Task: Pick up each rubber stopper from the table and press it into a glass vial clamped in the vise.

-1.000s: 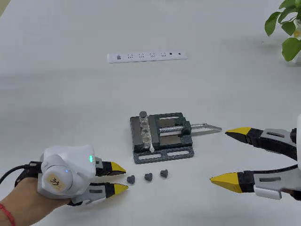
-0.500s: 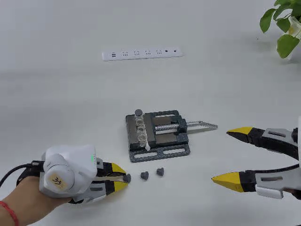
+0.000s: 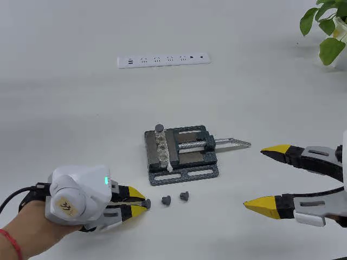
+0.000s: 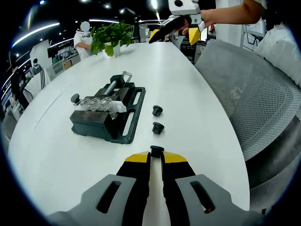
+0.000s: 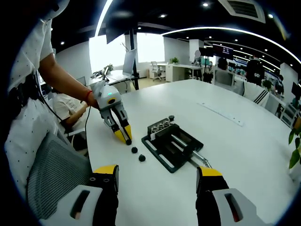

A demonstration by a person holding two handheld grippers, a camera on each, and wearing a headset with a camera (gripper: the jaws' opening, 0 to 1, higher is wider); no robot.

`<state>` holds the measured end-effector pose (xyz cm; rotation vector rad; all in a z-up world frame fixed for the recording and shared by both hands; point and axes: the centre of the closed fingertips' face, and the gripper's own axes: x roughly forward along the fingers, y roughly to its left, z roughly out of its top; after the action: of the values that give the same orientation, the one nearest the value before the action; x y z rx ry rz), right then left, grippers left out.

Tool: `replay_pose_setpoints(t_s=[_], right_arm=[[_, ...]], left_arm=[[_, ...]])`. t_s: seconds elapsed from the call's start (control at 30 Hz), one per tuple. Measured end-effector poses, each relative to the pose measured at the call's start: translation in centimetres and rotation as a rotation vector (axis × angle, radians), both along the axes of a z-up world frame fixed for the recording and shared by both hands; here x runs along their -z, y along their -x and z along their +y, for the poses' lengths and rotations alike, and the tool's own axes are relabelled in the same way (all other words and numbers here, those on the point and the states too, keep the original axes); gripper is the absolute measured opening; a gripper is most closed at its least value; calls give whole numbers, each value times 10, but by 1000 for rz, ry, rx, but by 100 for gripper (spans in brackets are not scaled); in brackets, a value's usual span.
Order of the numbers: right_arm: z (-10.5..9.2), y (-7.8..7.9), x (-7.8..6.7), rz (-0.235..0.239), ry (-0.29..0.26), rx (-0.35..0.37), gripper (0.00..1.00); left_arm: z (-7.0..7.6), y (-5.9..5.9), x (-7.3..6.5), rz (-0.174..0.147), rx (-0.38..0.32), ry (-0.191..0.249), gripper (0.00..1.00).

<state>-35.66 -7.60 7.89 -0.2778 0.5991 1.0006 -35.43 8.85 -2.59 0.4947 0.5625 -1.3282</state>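
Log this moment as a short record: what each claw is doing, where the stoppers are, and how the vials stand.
left claw: shut on nearest stopper, low at the table
right claw: open, empty, off to the right of the vise
loose stoppers: two, on the table in front of the vise
vials: four in a row in the vise; far one stoppered, three open

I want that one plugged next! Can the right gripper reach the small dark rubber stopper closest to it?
Probably yes: the right gripper is open, and bare white table lies between it and that dark rubber stopper.
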Motion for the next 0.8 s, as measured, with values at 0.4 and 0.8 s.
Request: replay_pose_setpoints(t_s=[0.4,0.8], right_arm=[[4,1,1,3,-1,-10,65],[8,1,-1,4,-2,-23,64]], left_arm=[[-1,3,-4,8,-8,8,5],[-5,6,-21,28,-50,71,4]])
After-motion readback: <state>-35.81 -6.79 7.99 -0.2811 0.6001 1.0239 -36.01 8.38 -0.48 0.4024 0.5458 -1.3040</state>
